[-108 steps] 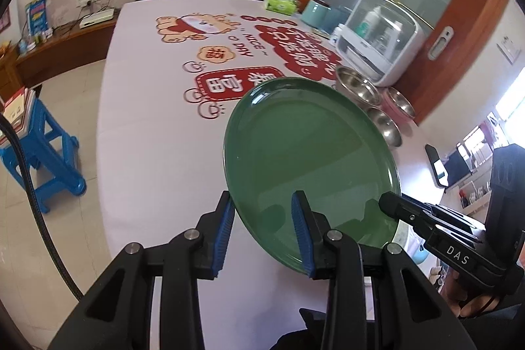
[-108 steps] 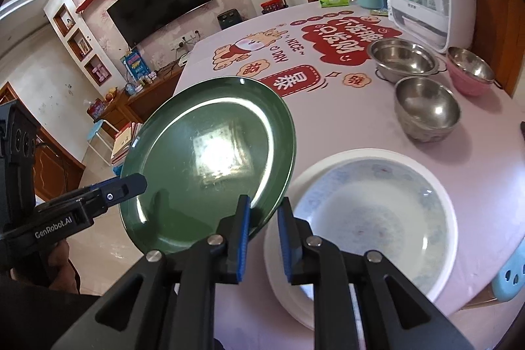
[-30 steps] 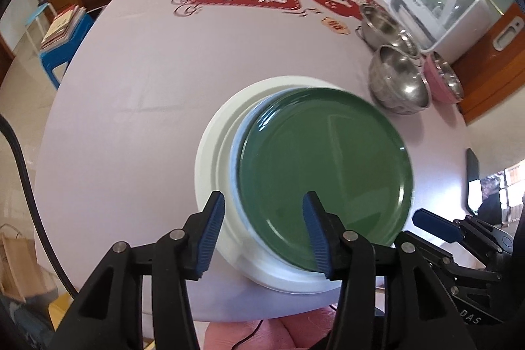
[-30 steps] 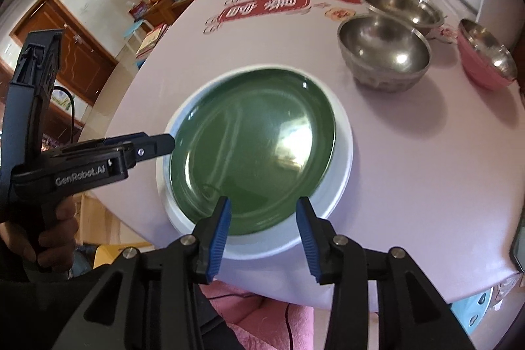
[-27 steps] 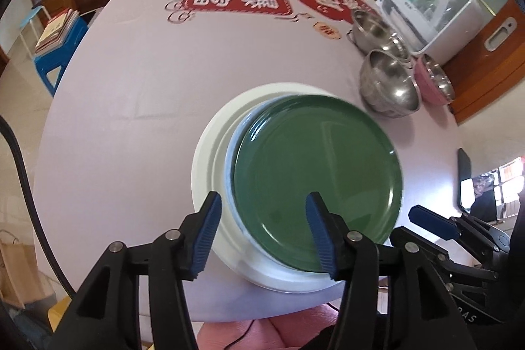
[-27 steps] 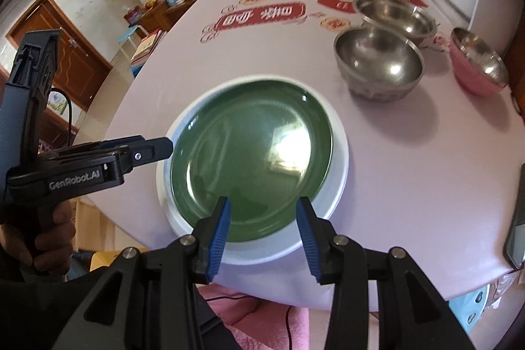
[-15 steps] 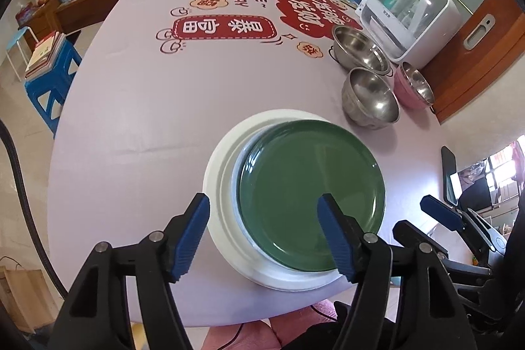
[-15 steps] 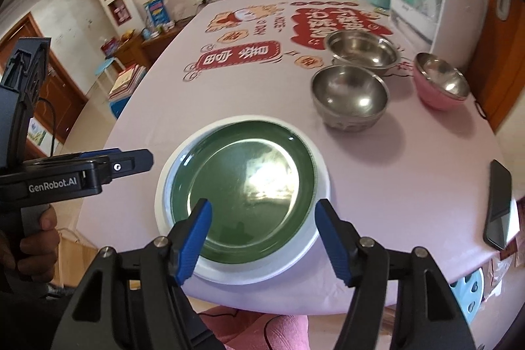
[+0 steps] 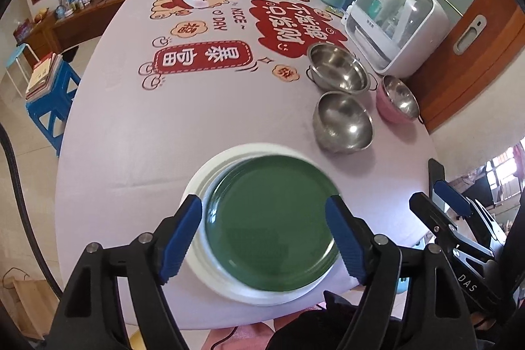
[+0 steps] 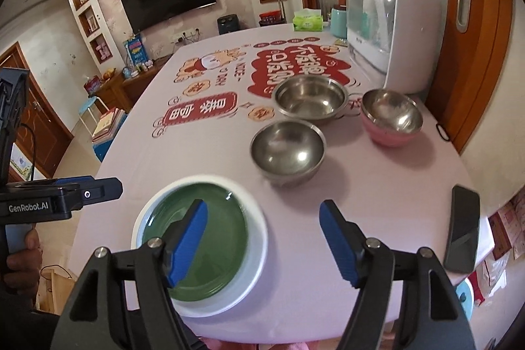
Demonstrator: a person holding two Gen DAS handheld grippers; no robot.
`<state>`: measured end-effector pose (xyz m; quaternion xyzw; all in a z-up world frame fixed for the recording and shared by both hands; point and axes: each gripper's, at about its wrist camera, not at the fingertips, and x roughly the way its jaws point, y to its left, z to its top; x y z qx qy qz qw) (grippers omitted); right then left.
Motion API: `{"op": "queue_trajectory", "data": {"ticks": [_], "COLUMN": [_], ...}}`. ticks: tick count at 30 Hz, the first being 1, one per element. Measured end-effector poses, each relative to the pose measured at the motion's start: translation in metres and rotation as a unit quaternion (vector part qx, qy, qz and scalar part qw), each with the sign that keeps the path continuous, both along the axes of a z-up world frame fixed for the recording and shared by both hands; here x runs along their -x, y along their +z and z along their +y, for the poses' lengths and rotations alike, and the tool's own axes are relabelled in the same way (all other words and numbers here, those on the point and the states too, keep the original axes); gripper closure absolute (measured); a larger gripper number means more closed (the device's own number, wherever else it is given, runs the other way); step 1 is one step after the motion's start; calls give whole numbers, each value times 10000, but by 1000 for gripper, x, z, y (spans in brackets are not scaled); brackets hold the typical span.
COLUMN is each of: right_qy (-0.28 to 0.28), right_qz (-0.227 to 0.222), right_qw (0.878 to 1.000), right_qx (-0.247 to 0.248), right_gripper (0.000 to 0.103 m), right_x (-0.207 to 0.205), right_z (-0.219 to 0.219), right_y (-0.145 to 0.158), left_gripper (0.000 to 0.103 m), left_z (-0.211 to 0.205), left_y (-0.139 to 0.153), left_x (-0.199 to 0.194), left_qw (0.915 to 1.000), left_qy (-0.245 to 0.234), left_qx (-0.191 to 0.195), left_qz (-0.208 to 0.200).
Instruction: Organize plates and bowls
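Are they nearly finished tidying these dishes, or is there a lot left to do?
Partly. Done: the green plate lies stacked in the white plate near the table's edge. In hand: nothing; the left gripper and right gripper have empty jaws, which are opening. Left: the three bowls sit apart, unstacked: the small steel bowl, the wide steel bowl and the pink bowl.
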<state>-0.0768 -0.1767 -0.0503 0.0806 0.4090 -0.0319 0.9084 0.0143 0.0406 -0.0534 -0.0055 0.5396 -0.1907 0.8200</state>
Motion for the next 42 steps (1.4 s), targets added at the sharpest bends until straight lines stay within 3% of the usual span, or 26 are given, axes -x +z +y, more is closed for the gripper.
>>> {"op": "queue_trajectory", "data": {"ticks": [4,16,29,36,42], "right_qy": [69,342,946,1108,1104], "right_qz": [-186,-537,-606,-586,-406], "right_qw": [9997,9972,9902,9888,9921], "right_qx": [117,404,832,805,440], "right_gripper": [25,24,23,23,23], "right_x": [-9,-51,-124,-156,-186], "right_z": [-28,-104,-152,-165,-180], "right_y": [13,39,58,49,23], "left_gripper": [26,26,26,26,26], "left_z": [-24,-83,-138,-159,-167], "left_y": [11,26,16,11,-3], "left_x": [-2,-23,-62,-88,-109], "left_qw": [10000,9988,9957,9949,9940], "left_qy": [84,415,747,819,866], "left_qx": [-37,-85,-53,-66,1], "left_qz": [-4,254,538,582,670]}}
